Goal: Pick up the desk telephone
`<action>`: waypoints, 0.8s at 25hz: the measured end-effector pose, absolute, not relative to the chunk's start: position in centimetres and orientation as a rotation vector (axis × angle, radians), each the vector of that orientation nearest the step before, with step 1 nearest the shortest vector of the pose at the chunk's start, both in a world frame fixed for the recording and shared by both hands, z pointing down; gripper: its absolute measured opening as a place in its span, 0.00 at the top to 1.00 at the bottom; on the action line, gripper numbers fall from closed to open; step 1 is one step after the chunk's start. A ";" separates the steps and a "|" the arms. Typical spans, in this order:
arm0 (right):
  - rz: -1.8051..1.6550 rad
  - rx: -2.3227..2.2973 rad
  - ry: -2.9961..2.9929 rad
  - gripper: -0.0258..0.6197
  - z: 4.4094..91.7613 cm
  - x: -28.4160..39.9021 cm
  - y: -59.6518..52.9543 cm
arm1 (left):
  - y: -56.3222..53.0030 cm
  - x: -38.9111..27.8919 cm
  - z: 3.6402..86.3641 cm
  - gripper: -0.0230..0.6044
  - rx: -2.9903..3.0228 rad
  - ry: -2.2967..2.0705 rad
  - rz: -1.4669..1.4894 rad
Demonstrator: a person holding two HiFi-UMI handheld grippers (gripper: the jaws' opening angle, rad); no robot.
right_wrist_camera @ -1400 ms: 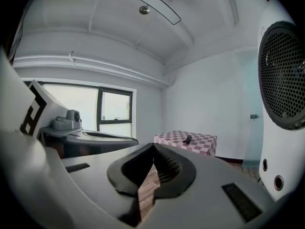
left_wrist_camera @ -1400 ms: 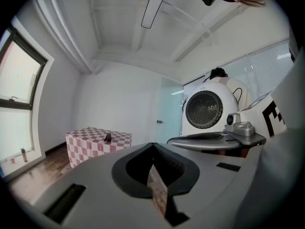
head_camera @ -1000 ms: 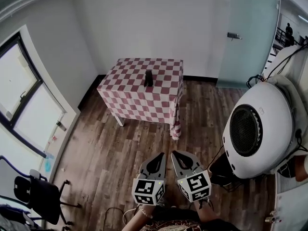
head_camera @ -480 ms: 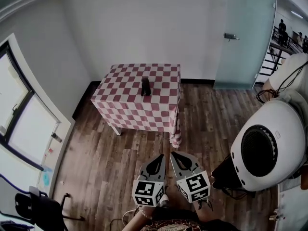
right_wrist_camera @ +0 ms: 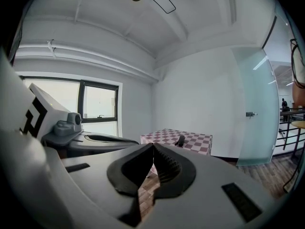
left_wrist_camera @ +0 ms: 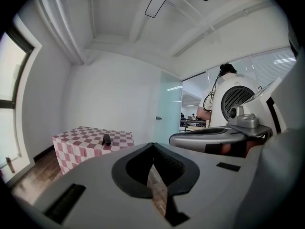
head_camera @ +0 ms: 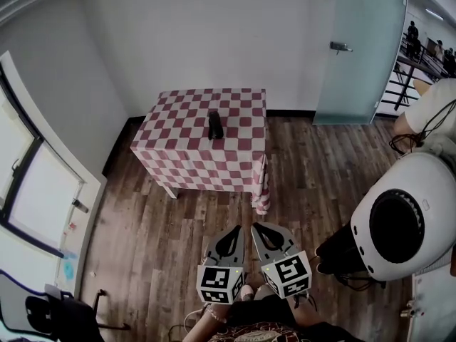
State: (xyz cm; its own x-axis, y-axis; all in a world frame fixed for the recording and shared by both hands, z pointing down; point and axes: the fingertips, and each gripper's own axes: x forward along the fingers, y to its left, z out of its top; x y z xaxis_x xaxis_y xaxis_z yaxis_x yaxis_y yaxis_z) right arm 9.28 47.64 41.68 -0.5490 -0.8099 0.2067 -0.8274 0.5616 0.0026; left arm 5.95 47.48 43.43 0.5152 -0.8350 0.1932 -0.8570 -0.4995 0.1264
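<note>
A small black telephone handset point(head_camera: 214, 125) lies on a table with a red-and-white checked cloth point(head_camera: 178, 155) against the far wall. It shows small in the left gripper view as the handset point(left_wrist_camera: 106, 139) and in the right gripper view as the handset point(right_wrist_camera: 180, 140). My left gripper point(head_camera: 238, 229) and right gripper point(head_camera: 254, 227) hang side by side low in the head view, well short of the table, over the wooden floor. Both are shut with nothing between their jaws. Each points roughly level toward the table.
A large white dome-shaped machine point(head_camera: 399, 223) with a round dark grille stands at the right. A frosted glass door point(head_camera: 360, 48) is at the back right. Windows line the left wall, and a black chair point(head_camera: 50, 315) sits at the lower left.
The table and handset have come nearer and shifted a little left in the head view. The white machine has slid right. Both grippers keep their place in the frame, still shut.
</note>
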 end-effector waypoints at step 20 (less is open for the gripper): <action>0.183 1.284 -2.641 0.93 42.3 7.8 38.6 | 38.7 4.5 43.8 0.95 2.484 -1.563 0.173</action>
